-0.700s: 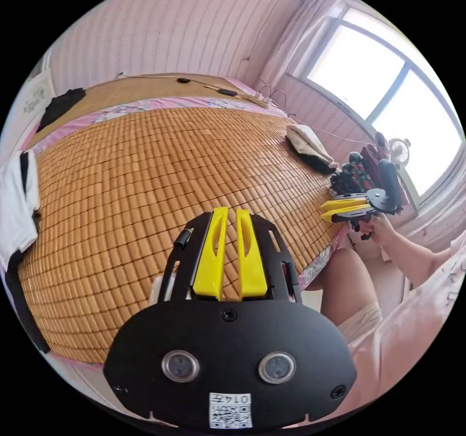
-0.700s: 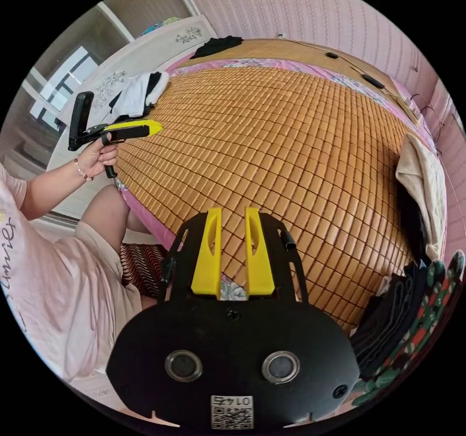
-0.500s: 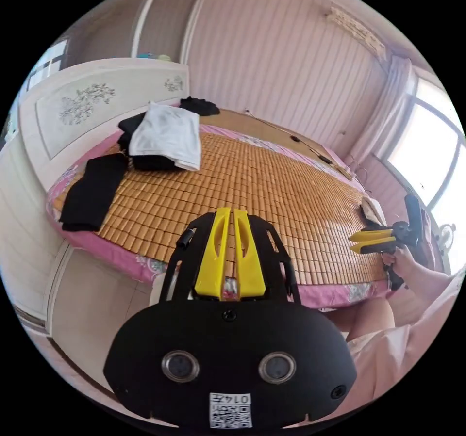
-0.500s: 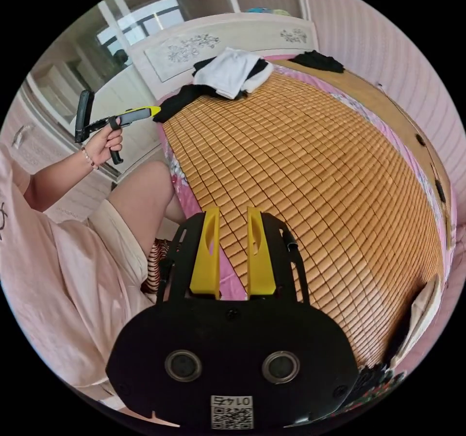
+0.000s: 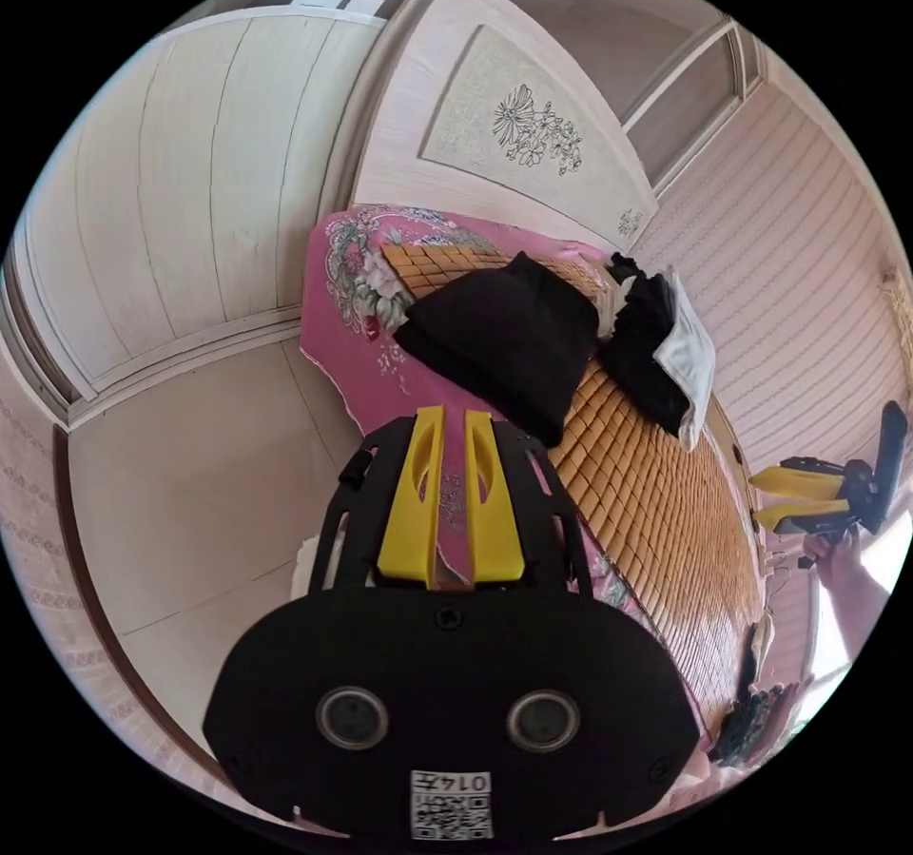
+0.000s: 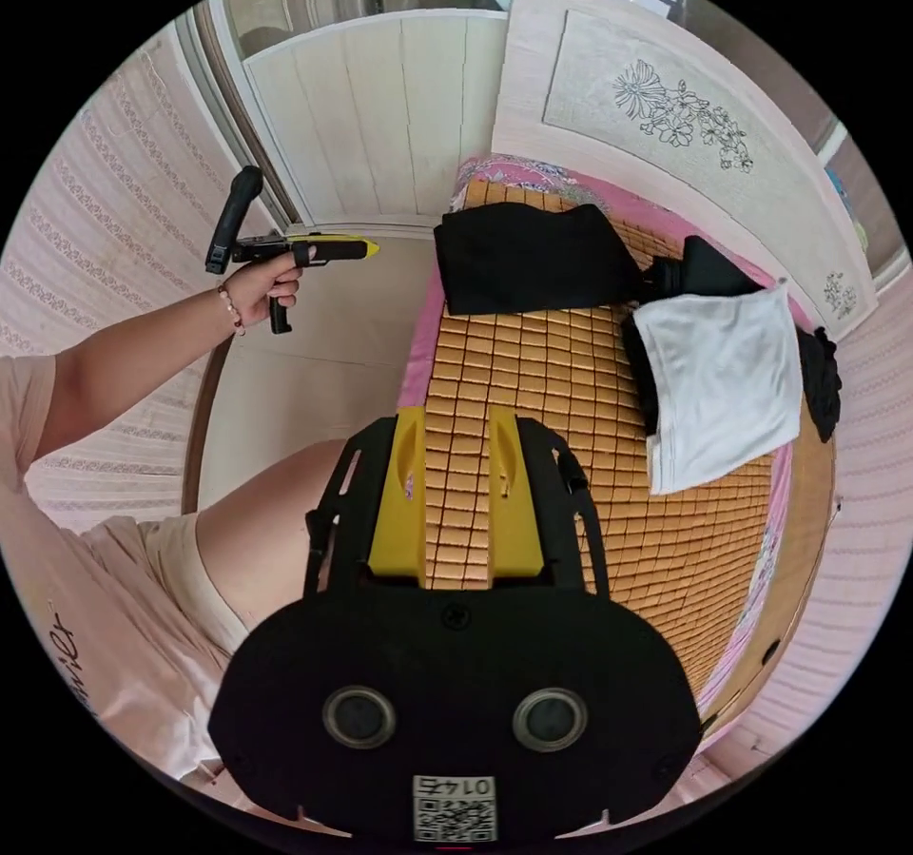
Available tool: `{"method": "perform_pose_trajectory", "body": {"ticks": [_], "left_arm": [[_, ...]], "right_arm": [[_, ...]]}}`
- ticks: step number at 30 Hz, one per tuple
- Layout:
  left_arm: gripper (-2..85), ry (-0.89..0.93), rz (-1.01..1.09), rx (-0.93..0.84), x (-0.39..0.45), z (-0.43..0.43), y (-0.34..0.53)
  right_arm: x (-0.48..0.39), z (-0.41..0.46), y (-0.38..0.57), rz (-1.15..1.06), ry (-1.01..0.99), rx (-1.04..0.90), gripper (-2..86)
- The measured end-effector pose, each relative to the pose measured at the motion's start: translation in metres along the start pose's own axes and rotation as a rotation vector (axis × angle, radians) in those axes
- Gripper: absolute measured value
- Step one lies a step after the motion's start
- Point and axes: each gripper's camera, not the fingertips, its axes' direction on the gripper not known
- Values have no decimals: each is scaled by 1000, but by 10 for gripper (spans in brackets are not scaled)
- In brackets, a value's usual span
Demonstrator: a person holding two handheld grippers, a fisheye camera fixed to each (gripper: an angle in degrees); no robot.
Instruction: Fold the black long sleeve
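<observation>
Covering the bed point(image 6: 761, 551), a bamboo mat point(image 6: 571, 398) carries the black long sleeve point(image 6: 533, 256), folded flat at the mat's corner near the headboard point(image 6: 609, 94). Just beside it sits a white garment point(image 6: 728, 384) atop dark clothes point(image 6: 704, 270). The right gripper point(image 6: 456, 437) hangs over the mat, jaws apart and empty. The left gripper point(image 5: 445, 437), held in a hand point(image 6: 257, 289) off the bed's edge, shows a narrow gap, gripping nothing.

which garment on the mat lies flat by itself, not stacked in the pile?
The black garment at the corner of the mat lies apart, flat. The others are stacked: the white garment rests atop dark clothes.
</observation>
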Motion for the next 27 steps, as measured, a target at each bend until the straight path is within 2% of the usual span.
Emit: {"method": "perform_pose_trajectory", "body": {"ticks": [6, 10, 13, 15, 19, 23, 27], "left_arm": [[66, -22, 56, -10, -53, 20, -56], [91, 17, 118, -71, -66, 34, -71], [57, 72, 124, -142, -71, 37, -75], [10, 59, 122, -120, -74, 19, -73], [-7, 137, 162, -8, -73, -35, -63], [-9, 332, 287, 81, -49, -115, -25], [-10, 589, 261, 22, -39, -180, 50]], "right_arm": [[1, 67, -153, -116, 12, -103, 97], [-7, 125, -207, -132, 9, -192, 90], [-7, 181, -216, -130, -15, -386, 65], [5, 177, -208, -46, -65, -317, 21], [26, 138, -173, 63, -62, -190, 2], [44, 86, -84, 250, -112, -29, 2], [26, 57, 44, 433, -232, 60, 11]]}}
